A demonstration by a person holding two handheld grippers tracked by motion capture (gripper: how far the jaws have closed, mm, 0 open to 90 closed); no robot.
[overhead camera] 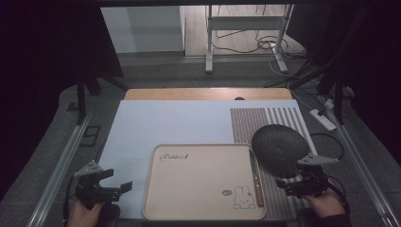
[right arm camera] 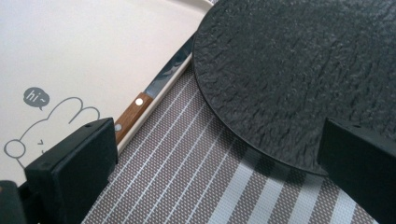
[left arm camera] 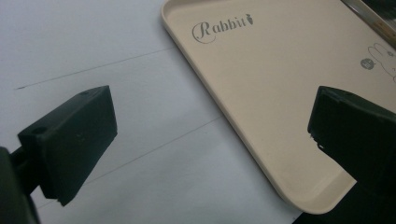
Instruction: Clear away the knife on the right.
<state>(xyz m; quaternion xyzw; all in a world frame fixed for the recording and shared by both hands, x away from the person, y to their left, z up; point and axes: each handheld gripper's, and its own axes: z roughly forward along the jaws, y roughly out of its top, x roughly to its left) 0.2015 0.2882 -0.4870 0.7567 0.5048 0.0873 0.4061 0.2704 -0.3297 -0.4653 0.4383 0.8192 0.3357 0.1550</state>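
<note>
Black and rough-textured, one round plate (overhead camera: 279, 147) on the striped placemat (overhead camera: 274, 118), at the right side of the table; its left edge just beside the right rim of the tray, its near edge close in front of the right gripper (overhead camera: 289, 183); seen near also in the right gripper view (right arm camera: 299, 74), lying flat over the stripes.

One knife (overhead camera: 256, 177) with wooden handle, lying inside the tray along its right rim, blade pointing away from the person; two rivets visible on the handle (right arm camera: 133, 112).

One beige tray (overhead camera: 198, 182) in the middle near side, with the word "Rabbit" and one rabbit drawing (overhead camera: 243, 197) in its near right corner; resting partly on the pale blue mat (overhead camera: 170, 123).

Two grippers, each held by one hand; right gripper released, jaws wide apart, holding nothing, low over the placemat near the plate; left gripper (overhead camera: 117, 182) also released, jaws wide apart and empty, over the blue mat just left of the tray (left arm camera: 261, 93).
</note>
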